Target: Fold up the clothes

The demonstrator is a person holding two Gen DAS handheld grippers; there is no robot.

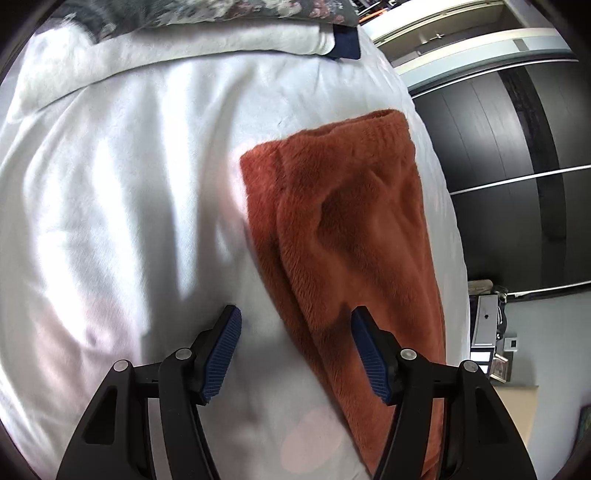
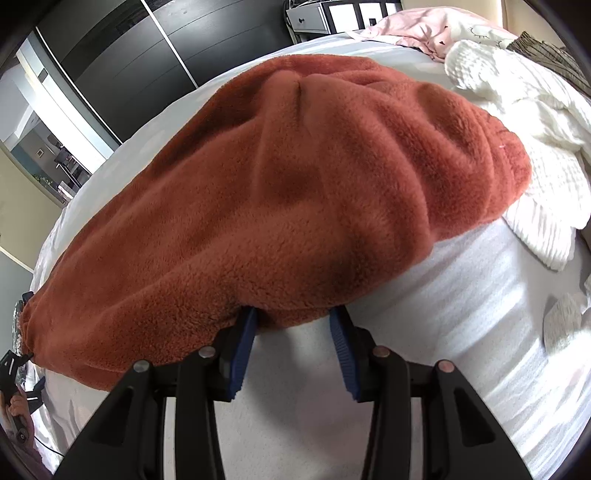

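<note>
A rust-orange fleece garment (image 1: 354, 236) lies stretched out on the white bed sheet (image 1: 129, 221). In the left wrist view its long edge runs between the fingers of my left gripper (image 1: 295, 317). That gripper is open, with its right finger over the fleece and its left finger over bare sheet. In the right wrist view the same garment (image 2: 295, 184) fills the middle. Its near edge lies over the tips of my right gripper (image 2: 293, 317), whose jaws stand apart with white sheet showing between them. A cinched end of the garment (image 2: 24, 325) reaches the far left.
A white knitted garment (image 2: 535, 166), a pink cloth (image 2: 413, 29) and a small grey-white piece (image 2: 565, 325) lie on the right of the bed. A floral pillow (image 1: 221, 11) and white blanket (image 1: 166, 51) lie at the head. Dark wardrobe doors (image 1: 517, 184) stand beside the bed.
</note>
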